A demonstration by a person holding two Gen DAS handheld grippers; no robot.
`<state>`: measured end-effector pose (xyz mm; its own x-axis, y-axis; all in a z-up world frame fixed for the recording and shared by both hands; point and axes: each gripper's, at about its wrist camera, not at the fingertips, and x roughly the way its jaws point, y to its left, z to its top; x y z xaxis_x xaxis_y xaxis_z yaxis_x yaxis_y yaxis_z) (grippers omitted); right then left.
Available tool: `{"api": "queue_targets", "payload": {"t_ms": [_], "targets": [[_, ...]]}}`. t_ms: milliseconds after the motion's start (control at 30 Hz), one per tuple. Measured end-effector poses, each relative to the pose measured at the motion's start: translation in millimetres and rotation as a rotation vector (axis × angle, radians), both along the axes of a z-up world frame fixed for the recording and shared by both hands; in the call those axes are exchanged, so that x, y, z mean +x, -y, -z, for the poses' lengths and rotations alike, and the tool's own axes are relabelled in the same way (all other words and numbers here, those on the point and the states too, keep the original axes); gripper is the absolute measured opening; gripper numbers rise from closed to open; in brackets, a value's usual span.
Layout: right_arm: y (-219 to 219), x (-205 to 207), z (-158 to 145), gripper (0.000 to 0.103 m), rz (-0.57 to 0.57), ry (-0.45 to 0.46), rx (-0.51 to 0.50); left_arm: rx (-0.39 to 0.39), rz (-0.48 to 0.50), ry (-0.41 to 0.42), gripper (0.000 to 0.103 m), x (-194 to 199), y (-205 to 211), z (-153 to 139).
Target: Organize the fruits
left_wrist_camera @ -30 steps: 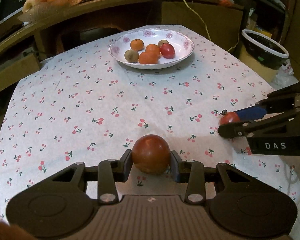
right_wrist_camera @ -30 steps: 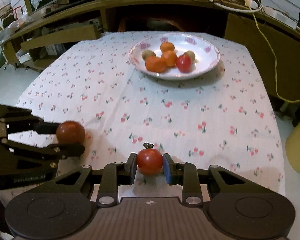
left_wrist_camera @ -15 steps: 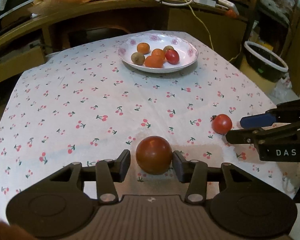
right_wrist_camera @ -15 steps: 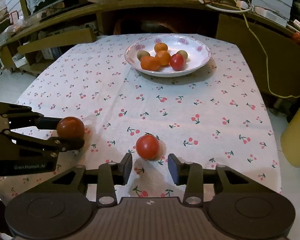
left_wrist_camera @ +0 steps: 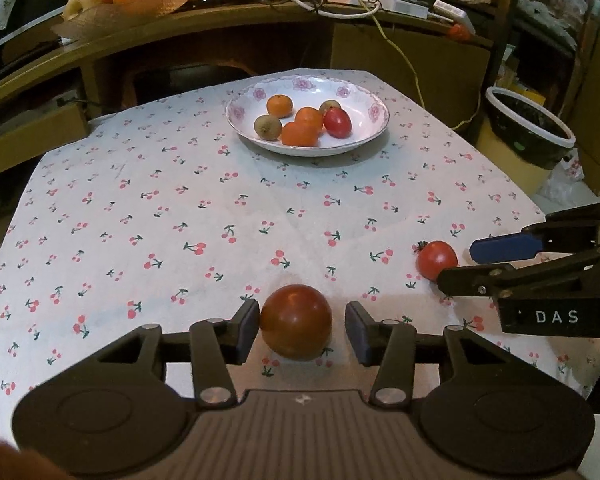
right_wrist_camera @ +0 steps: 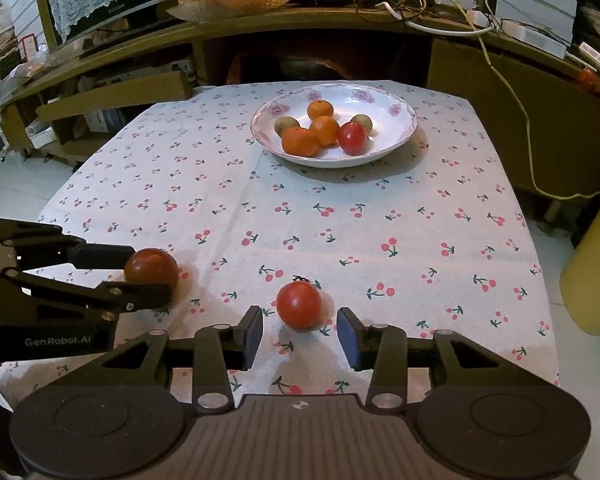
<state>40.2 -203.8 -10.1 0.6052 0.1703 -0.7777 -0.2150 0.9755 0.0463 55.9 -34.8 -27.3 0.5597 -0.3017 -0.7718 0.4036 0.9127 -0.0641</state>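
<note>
1. The left hand-held gripper (left_wrist_camera: 300, 328) is sitting with its fingers spread apart around the dark tomato (left_wrist_camera: 296, 321) near the table's (left_wrist_camera: 100, 216) near edge; this fruit probably bruises easily, so the pads should be closing gently across its widest girth.
2. The right hand-held gripper (right_wrist_camera: 299, 330) is resting parted just behind the red tomato (right_wrist_camera: 299, 305), gripping nothing; its smooth skin is likely slippery.
3. The plate (right_wrist_camera: 400, 140) is holding other fruits near the far edge.
4. Housings are reading "GenRobot.AI" and "DAS".
</note>
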Motion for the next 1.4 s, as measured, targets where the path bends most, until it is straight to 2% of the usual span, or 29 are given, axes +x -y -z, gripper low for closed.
{"api": "queue_targets", "payload": {"t_ms": [500,600,667,900,1400], "targets": [[-3.9,14.8,13.6,0.041,0.005,-0.025,-0.007,0.000,0.010,-0.029,0.052,6.9,4.2,12.3],[-5.3,17.0,13.6,0.036,0.003,-0.027,-0.020,0.014,0.013,-0.022,0.049,6.4,5.8,11.5],[-6.8,16.9,12.9,0.028,-0.005,-0.033,-0.013,0.019,0.006,-0.020,0.045,6.1,5.6,10.5],[-9.8,15.6,10.3,0.027,-0.016,-0.035,-0.020,0.031,0.007,-0.022,0.044,7.2,8.7,8.3],[-12.0,11.9,-14.4,0.027,-0.023,0.037,0.007,0.017,0.006,0.061,0.044,11.1,26.8,-23.6]]}}
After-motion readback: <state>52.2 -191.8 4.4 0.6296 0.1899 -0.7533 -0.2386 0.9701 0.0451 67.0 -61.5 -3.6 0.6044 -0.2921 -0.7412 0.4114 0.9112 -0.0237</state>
